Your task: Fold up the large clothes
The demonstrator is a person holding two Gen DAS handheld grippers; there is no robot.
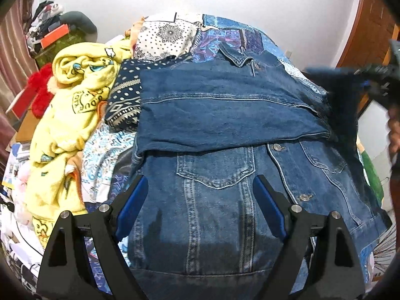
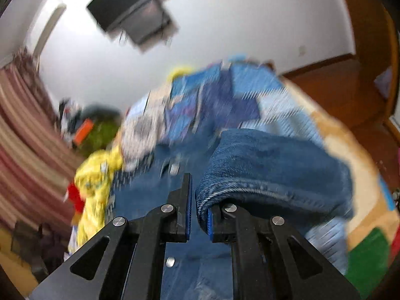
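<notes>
A blue denim jacket [image 1: 215,207] lies front up on the bed, one sleeve [image 1: 225,115] folded across its chest. My left gripper [image 1: 200,200] hovers open above the jacket's chest pocket, holding nothing. My right gripper [image 2: 197,200] is nearly shut, and the jacket's other denim sleeve [image 2: 275,172] is draped over its right finger and pinched between the blue pads. The right wrist view is motion-blurred. In the left wrist view the right gripper [image 1: 380,82] shows blurred at the right edge with dark cloth hanging from it.
A yellow printed garment [image 1: 72,115] is heaped left of the jacket, with a navy patterned cloth [image 1: 125,100] beside it. A patchwork blue bedspread [image 1: 237,35] covers the bed. Clutter lines the left side by striped curtains [image 2: 22,135]. A wooden wardrobe [image 1: 370,25] stands right.
</notes>
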